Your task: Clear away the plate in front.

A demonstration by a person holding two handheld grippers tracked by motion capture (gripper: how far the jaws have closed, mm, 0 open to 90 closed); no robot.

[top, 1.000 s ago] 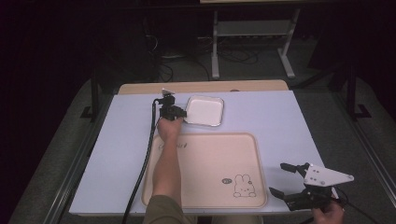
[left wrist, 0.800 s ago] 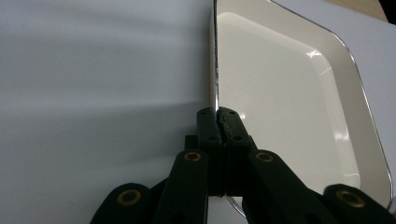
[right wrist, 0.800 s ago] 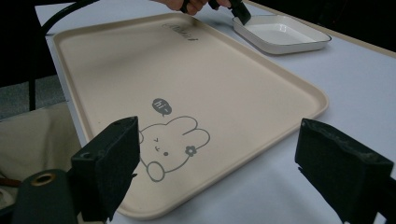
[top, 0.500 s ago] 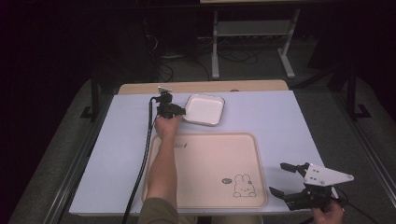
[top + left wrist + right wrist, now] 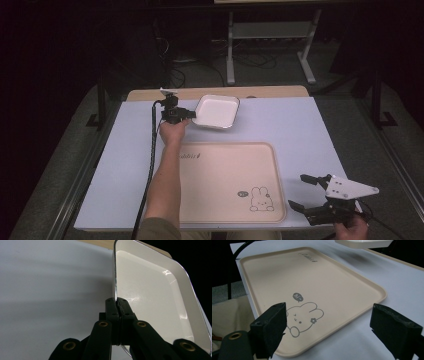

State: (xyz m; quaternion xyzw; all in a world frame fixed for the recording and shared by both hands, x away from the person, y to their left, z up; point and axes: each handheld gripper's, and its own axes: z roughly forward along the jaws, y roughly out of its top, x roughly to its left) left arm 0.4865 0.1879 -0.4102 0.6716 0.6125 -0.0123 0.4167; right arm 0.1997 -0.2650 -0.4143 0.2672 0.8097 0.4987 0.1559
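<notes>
A white square dish [image 5: 216, 111] hangs just above the far middle of the table, its shadow on the cloth below. My left gripper [image 5: 190, 115] is shut on the dish's left rim; in the left gripper view the rim [image 5: 115, 277] runs straight into the closed jaws of the left gripper [image 5: 117, 305]. A beige tray [image 5: 227, 175] with a rabbit drawing lies in front of the person. My right gripper [image 5: 305, 191] hovers open at the tray's near right corner, nothing between the fingers [image 5: 273, 322]. The tray [image 5: 312, 282] spreads ahead of it, the dish [image 5: 364, 243] at the top edge.
The table has a pale blue-white cover [image 5: 310, 130], with a wooden edge [image 5: 270, 91] at the far side. A black cable [image 5: 151, 150] trails from the left gripper along the person's forearm. Dark floor and a metal stand [image 5: 270, 45] lie beyond the table.
The dish, held by the left gripper, has lifted slightly and shifted a little toward the tray. The right gripper has stayed where it was, open.
</notes>
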